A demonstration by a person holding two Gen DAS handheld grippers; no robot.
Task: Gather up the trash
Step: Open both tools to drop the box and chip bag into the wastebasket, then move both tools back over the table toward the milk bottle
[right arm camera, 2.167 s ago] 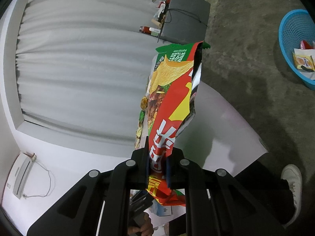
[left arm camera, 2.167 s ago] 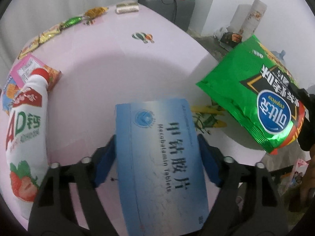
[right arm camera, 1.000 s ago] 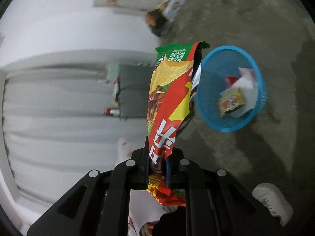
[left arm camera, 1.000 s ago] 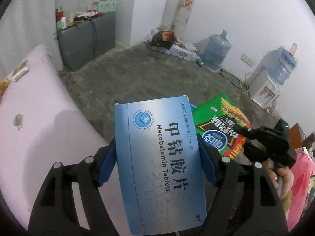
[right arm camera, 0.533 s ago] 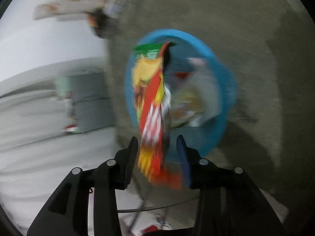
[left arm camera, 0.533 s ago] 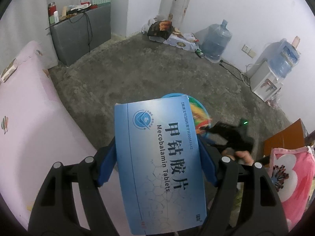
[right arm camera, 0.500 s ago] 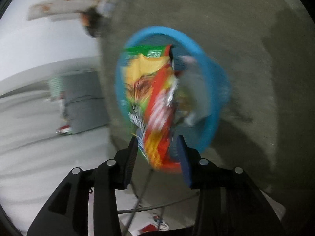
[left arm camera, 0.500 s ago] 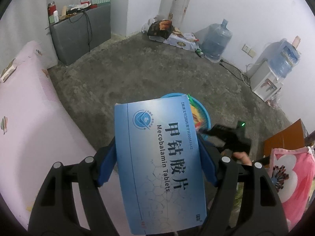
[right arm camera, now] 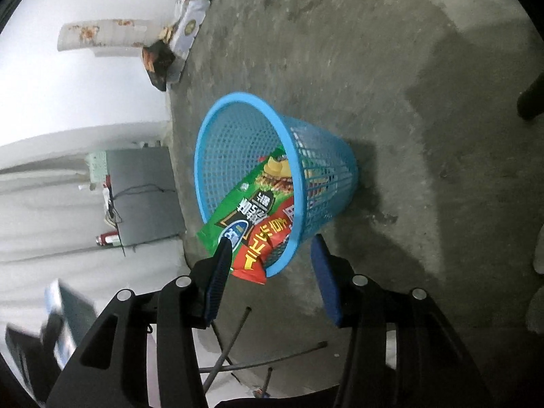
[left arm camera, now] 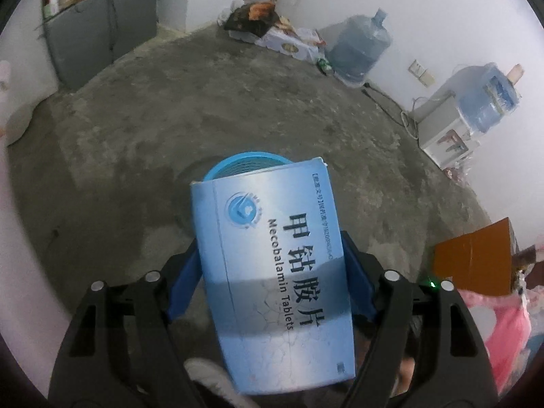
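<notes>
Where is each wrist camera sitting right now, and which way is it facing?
Left wrist: on the left gripper, looking down along its fingers at the tablet box they clamp, the blue basket rim beyond; a shoe shows below.
Right wrist: on the right gripper, fingers apart, rolled sideways, facing the floor, with the chip bag sticking out of the basket.
Shared: the basket, gray cabinet and concrete floor.
</notes>
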